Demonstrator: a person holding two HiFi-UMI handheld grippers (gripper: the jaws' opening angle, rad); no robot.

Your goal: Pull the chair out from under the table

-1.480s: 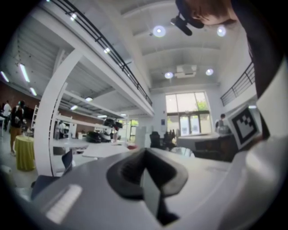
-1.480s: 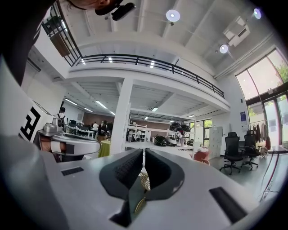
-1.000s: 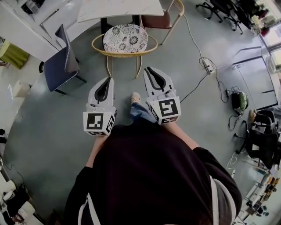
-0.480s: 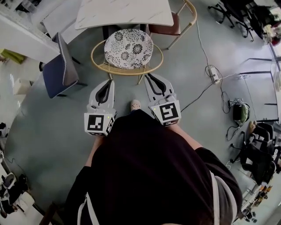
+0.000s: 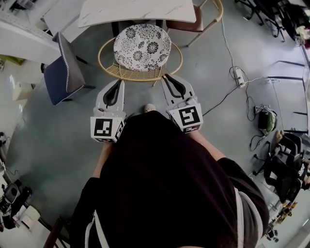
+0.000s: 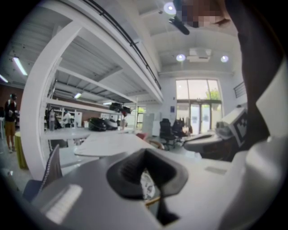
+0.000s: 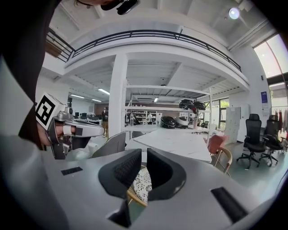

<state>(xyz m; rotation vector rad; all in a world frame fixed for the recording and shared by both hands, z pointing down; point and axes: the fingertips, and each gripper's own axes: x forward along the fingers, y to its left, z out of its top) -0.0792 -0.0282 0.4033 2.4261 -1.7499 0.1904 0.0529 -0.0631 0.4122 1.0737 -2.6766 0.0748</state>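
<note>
Grey floor (image 5: 43, 145), tall windows (image 6: 198, 108)

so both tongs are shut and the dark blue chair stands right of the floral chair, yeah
No: the head view shows the dark blue chair standing left of the floral chair. The left tongs and right tongs are indeed shut.

Round rattan chair (image 5: 140, 51), floral cushion, upright, partly under white table (image 5: 135, 10)
</note>
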